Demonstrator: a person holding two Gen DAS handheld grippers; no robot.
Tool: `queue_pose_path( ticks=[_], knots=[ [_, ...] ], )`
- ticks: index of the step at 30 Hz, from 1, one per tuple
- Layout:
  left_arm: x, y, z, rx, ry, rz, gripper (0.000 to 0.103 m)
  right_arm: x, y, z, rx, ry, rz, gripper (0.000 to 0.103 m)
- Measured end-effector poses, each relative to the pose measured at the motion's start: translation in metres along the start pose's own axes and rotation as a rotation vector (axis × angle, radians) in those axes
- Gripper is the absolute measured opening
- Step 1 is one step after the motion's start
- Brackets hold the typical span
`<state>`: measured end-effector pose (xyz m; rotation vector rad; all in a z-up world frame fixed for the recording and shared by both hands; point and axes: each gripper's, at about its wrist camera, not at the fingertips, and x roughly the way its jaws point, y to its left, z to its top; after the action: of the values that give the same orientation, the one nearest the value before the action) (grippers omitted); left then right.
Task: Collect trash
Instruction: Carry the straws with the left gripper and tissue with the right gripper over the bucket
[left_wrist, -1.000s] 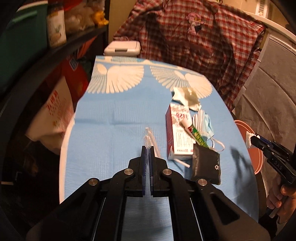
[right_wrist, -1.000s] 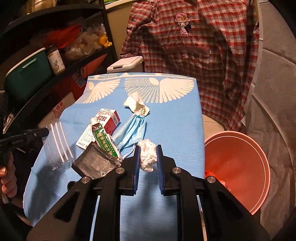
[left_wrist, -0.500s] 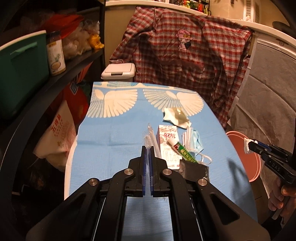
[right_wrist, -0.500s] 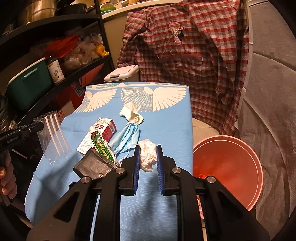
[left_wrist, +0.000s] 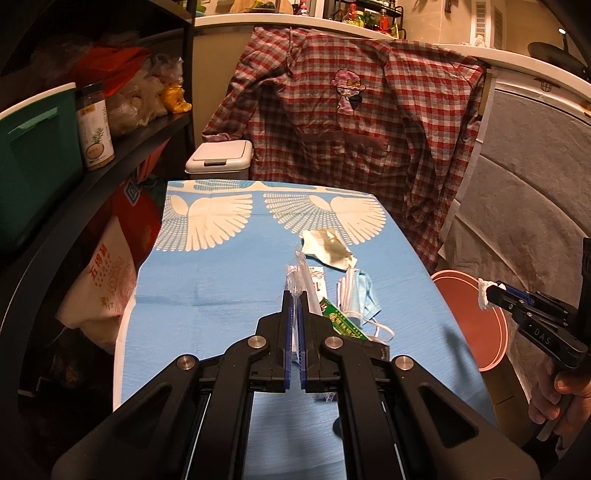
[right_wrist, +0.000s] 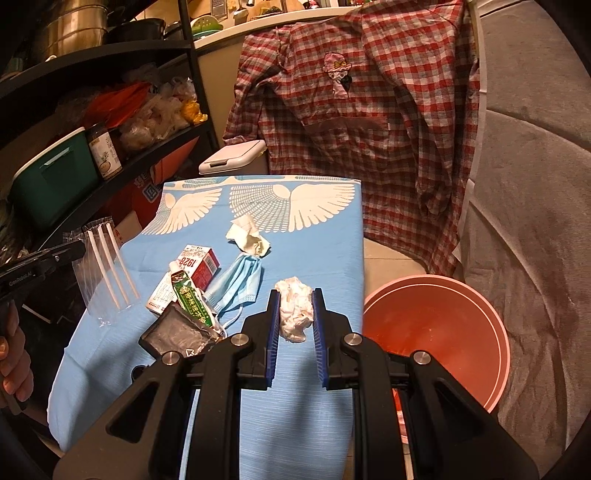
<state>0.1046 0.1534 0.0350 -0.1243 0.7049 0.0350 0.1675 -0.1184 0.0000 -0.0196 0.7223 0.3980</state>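
Note:
My left gripper (left_wrist: 294, 295) is shut on a clear plastic sleeve of white straws (left_wrist: 296, 271), held above the blue cloth table (left_wrist: 221, 280). From the right wrist view the sleeve (right_wrist: 107, 273) hangs off the table's left edge. My right gripper (right_wrist: 294, 297) is shut on a crumpled white tissue (right_wrist: 294, 314), lifted near the table's right edge beside a red basin (right_wrist: 436, 332) on the floor. A milk carton (right_wrist: 195, 269), green tube (right_wrist: 190, 299), blue face mask (right_wrist: 242, 278), crumpled paper (right_wrist: 249, 238) and dark pouch (right_wrist: 173, 332) lie on the table.
A black shelf (left_wrist: 122, 162) with a green box (left_wrist: 33, 155) and a jar (left_wrist: 94, 125) runs along the left. A white lidded bin (left_wrist: 221, 157) and a hanging plaid shirt (left_wrist: 351, 129) stand behind the table. Grey padding (right_wrist: 535, 184) fills the right.
Both grippers have risen and drawn back from the table with their loads still clamped. The straw sleeve now hangs clear of the cloth.

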Motion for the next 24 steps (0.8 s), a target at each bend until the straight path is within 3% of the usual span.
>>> queue_pose_path(
  ticks=[24],
  knots=[
    [0.01,-0.049,0.007,0.046,-0.004,-0.057,0.003,-0.017,-0.037,0.005,0.056,-0.041,-0.059,0.018]
  ],
)
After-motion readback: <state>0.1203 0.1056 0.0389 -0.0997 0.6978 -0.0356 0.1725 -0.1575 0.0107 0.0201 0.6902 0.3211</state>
